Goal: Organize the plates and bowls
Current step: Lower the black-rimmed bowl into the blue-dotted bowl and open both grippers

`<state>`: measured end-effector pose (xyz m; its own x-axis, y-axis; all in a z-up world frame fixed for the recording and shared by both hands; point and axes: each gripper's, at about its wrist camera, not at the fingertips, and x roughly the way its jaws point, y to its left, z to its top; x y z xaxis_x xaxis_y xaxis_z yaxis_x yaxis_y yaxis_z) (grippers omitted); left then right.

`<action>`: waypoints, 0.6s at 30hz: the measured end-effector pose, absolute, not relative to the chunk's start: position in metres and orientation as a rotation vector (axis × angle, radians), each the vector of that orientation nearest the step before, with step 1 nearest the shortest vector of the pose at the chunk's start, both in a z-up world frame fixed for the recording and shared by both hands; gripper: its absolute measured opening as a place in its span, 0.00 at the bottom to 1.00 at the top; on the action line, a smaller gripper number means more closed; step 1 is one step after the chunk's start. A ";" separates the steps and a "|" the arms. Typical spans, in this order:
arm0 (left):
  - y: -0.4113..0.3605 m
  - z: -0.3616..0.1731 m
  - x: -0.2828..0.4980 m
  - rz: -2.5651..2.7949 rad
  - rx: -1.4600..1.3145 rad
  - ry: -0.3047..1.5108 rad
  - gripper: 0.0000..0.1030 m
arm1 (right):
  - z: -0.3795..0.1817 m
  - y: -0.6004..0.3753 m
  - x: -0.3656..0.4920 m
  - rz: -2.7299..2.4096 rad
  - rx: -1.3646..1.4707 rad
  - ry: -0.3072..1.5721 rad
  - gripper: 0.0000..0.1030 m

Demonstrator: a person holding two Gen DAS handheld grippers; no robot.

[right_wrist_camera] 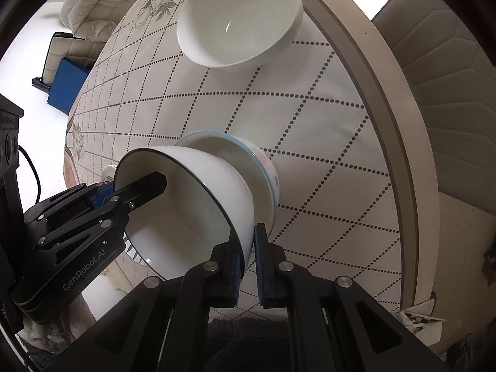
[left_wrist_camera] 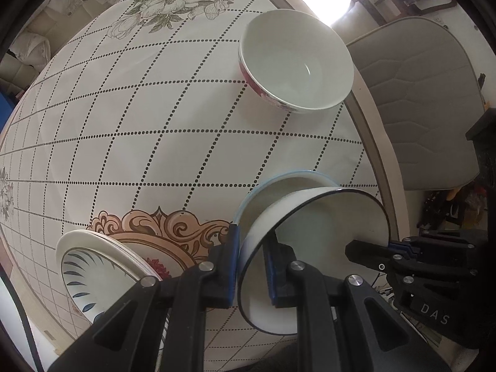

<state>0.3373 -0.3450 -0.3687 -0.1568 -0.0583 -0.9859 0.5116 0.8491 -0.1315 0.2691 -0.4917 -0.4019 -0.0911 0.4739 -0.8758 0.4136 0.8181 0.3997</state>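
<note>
Both tools grip the same white bowl with a dark rim. From the left wrist view, the left tool is clenched on the bowl's rim, one blue-padded finger outside the wall and one inside. The right tool reaches in from the right side of that view, its black finger tip lying inside the bowl's opposite rim.

From the right wrist view, the right tool pinches the bowl's wall between its two fingers, and the left tool enters from the left, its finger inside the rim. The bowl is tilted on its side, its base nested into a second bowl with a light blue rim and a faint flower pattern on its outer wall; that one sits on the desk, near its curved edge.

Farther along the desk stands a larger white bowl, upright and apart from the others, with a red pattern on its outer wall. At the lower left of the left wrist view, a plate with blue leaf marks rests beside a brown scroll print on the dotted cloth. A grey padded chair stands beyond the desk's edge.
</note>
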 end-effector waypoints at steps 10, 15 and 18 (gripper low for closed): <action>-0.362 -0.387 0.326 -0.497 0.480 1.652 0.12 | -0.410 -0.498 0.269 0.026 0.663 1.738 0.09; -0.364 -0.388 0.328 -0.496 0.477 1.666 0.12 | -0.410 -0.497 0.273 0.015 0.660 1.756 0.09; -0.364 -0.386 0.330 -0.487 0.475 1.670 0.13 | -0.411 -0.497 0.275 0.010 0.671 1.775 0.11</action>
